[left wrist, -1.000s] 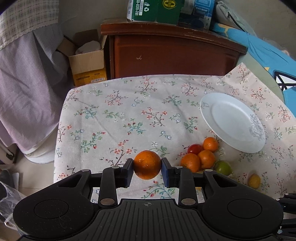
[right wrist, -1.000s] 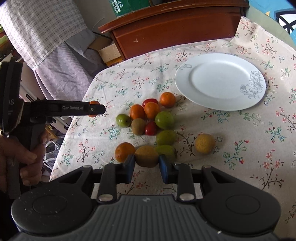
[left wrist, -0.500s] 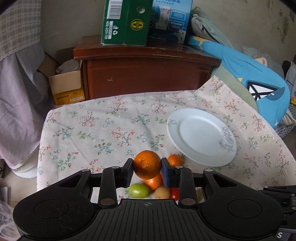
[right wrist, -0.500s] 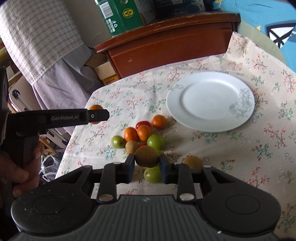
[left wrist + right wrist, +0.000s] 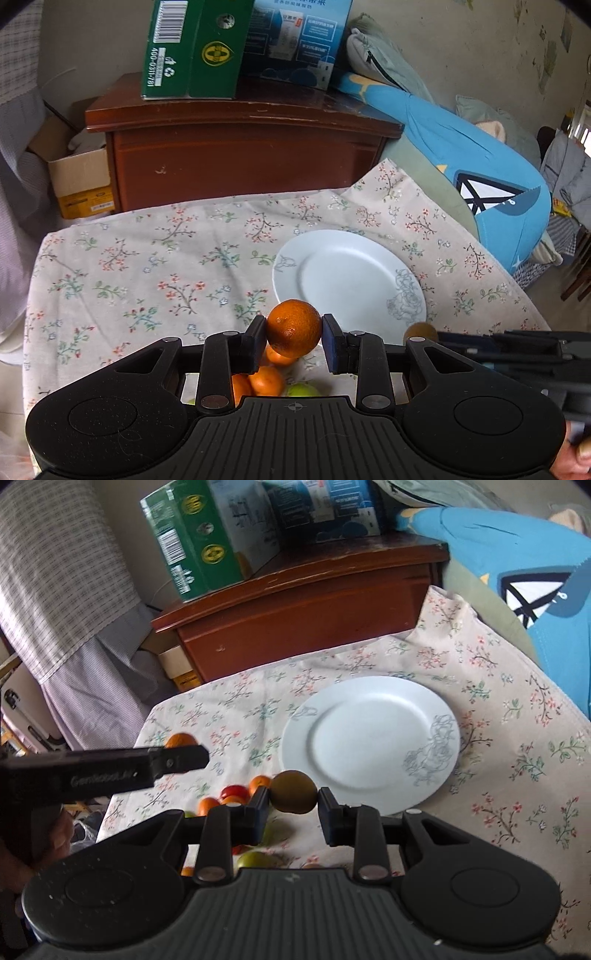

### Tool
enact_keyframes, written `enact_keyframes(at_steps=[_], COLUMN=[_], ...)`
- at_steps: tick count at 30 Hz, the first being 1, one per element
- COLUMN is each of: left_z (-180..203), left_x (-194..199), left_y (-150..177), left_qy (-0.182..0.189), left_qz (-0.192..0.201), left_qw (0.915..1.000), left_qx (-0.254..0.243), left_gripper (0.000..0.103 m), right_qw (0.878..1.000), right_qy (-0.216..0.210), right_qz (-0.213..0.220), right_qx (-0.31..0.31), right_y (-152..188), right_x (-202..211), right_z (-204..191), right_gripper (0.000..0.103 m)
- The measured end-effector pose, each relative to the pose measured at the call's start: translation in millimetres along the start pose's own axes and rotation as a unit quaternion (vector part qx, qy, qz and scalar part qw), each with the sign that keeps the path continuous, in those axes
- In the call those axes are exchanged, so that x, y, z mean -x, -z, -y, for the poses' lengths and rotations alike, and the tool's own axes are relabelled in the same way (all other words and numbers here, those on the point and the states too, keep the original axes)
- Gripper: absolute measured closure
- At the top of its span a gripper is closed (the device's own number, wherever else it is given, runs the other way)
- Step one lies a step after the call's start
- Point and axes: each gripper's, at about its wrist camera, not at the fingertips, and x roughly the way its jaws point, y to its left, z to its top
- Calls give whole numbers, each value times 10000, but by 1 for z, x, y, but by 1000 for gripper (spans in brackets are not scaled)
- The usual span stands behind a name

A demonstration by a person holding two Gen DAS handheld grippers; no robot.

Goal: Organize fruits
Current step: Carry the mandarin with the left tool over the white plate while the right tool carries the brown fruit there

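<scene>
The left gripper (image 5: 294, 334) clamps an orange (image 5: 294, 328) above the near rim of the white plate (image 5: 354, 280). The right gripper (image 5: 291, 805) clamps a brownish-green fruit (image 5: 293, 792), possibly a kiwi, just short of that plate. Only the right view shows the left gripper from the side, held level over the floral tablecloth (image 5: 517, 738).

A flowered cloth (image 5: 155, 266) covers the counter. Behind it stands a dark wooden cabinet (image 5: 243, 155) carrying a green carton (image 5: 192, 48) and a blue box (image 5: 299, 37). A cardboard box (image 5: 79, 181) sits left; blue bedding (image 5: 480, 173) lies right.
</scene>
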Motion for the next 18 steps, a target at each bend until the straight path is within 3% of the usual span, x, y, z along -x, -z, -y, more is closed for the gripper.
enact_keyframes(at_steps=[9, 18], left_z=[13, 18], left_x=[-37, -76], left_y=[-4, -5], left_qy=[215, 351], left_qz=[-253, -494], left_qw=[9994, 9980], left_qx=[-116, -172], left_gripper=[74, 74], right_qw=[9987, 9967], right_qy=[139, 203], right_qz=[-133, -344], right_qx=[-479, -701], right_y=[-13, -17], right_x=[-24, -51], right_z=[39, 55], right_gripper=[74, 74])
